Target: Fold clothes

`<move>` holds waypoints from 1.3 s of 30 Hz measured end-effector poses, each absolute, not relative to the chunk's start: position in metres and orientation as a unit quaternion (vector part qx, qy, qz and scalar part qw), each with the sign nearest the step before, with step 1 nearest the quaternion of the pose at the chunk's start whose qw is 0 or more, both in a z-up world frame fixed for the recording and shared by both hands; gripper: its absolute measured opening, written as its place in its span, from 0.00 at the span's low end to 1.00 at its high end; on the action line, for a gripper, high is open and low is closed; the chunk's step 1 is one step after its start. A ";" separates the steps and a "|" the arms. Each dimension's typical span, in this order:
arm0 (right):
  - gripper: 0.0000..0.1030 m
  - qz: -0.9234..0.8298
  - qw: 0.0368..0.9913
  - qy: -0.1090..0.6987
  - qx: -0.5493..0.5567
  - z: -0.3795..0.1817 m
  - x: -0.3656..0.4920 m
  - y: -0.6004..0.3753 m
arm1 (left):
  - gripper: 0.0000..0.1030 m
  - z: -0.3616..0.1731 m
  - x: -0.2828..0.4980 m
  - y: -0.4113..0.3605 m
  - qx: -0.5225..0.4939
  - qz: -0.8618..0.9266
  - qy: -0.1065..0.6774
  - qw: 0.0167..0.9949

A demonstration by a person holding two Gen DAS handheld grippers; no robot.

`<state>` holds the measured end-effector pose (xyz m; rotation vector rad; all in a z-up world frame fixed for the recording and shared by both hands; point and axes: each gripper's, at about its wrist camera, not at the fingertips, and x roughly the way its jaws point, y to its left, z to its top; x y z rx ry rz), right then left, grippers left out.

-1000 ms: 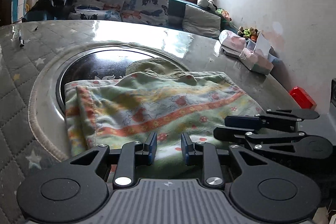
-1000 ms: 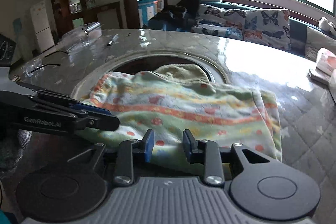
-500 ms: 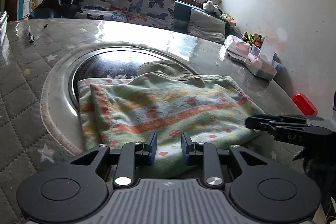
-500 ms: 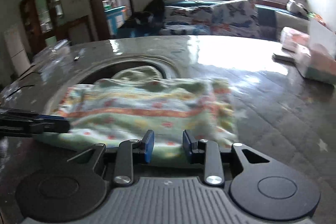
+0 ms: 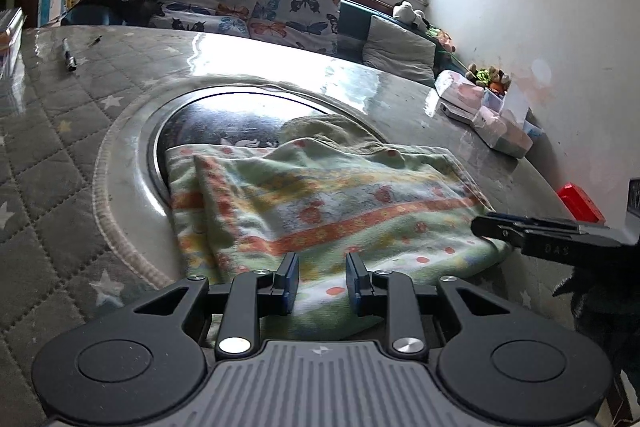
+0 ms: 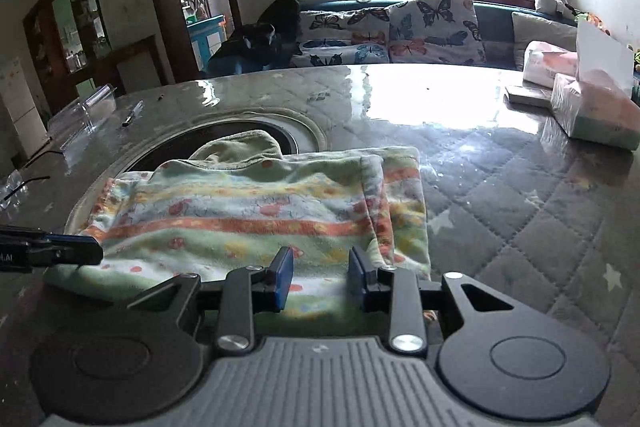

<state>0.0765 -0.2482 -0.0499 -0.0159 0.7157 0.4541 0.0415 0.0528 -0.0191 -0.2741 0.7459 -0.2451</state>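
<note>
Folded striped garment [image 5: 320,203] lies flat on the counter [image 5: 60,131], its far edge draped over the round glass inset [image 5: 224,115]. A plain olive piece [image 6: 240,147] pokes out from under its back edge.

Left tool [image 5: 318,281] sits low at the near hem, toward the garment's left half. Jaws are parted with a clear gap and the cloth shows through between the pads, so it's released, nothing pinched. Right tool [image 6: 320,277] is the same: parted jaws, hem visible in the gap, no grip. It sits near the right end, just inside the doubled-over right edge [image 6: 380,203]. In the left wrist view its tip [image 5: 504,229] is at the right corner of the near hem; whether it touches the cloth there I can't tell, fisheye angle is poor.

Step, as I read it: between folds. One fold looks done (layered edges on both sides), and both tools are lined up along the near hem for the next pickup.

Next move likely needs:
- both tools dropped onto the hem so all layers land between the pads, then clamped
- lifted together and carried toward the far edge to halve it
- both sides kept level so the stack doesn't skew
- watching the olive piece, it may drag along or bunch under the fold
</note>
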 end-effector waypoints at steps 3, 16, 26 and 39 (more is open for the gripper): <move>0.30 0.224 0.910 0.348 -0.015 -0.049 0.076 -0.248 | 0.27 -0.017 0.040 0.058 -0.139 -0.116 0.362 0.914; 0.34 0.231 0.912 0.336 -0.043 -0.037 0.080 -0.237 | 0.28 -0.014 0.040 0.063 -0.141 -0.109 0.366 0.913; 0.38 0.233 0.909 0.344 -0.034 -0.038 0.107 -0.226 | 0.42 -0.006 0.055 0.056 -0.132 -0.107 0.366 0.915; 0.80 0.235 0.910 0.339 -0.045 -0.044 0.120 -0.207 | 0.93 -0.014 0.064 0.034 -0.108 -0.093 0.366 0.920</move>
